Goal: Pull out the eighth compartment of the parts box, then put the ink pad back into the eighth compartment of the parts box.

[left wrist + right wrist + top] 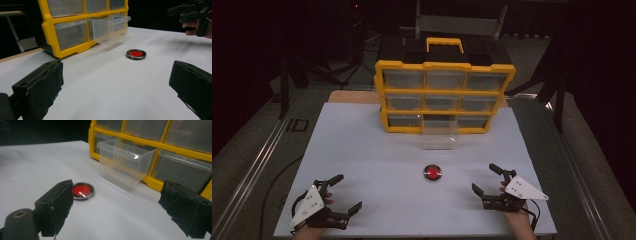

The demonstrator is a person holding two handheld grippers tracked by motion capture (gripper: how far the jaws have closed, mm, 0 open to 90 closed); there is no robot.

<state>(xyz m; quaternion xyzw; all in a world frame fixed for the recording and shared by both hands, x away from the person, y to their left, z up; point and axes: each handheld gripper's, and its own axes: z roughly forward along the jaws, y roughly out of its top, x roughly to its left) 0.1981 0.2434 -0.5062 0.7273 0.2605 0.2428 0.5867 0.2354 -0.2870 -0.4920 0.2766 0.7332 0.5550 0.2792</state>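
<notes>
A small round disc (432, 172) with a red face and dark rim lies flat on the white table (372, 150), in front of a yellow drawer cabinet (444, 95). The cabinet's bottom middle clear drawer (440, 134) is pulled out. My left gripper (343, 191) rests open near the front left edge, nothing between its jaws; its view shows the disc (136, 54) ahead. My right gripper (486, 177) stands open at the front right, empty, right of the disc (83, 190), with the open drawer (125, 165) beyond.
The cabinet (75, 27) holds rows of clear shut drawers and has a black top with a yellow handle (444, 44). Dark floor and metal rails flank the table. In the left gripper view, the other hand with its gripper (195, 17) shows at the upper right.
</notes>
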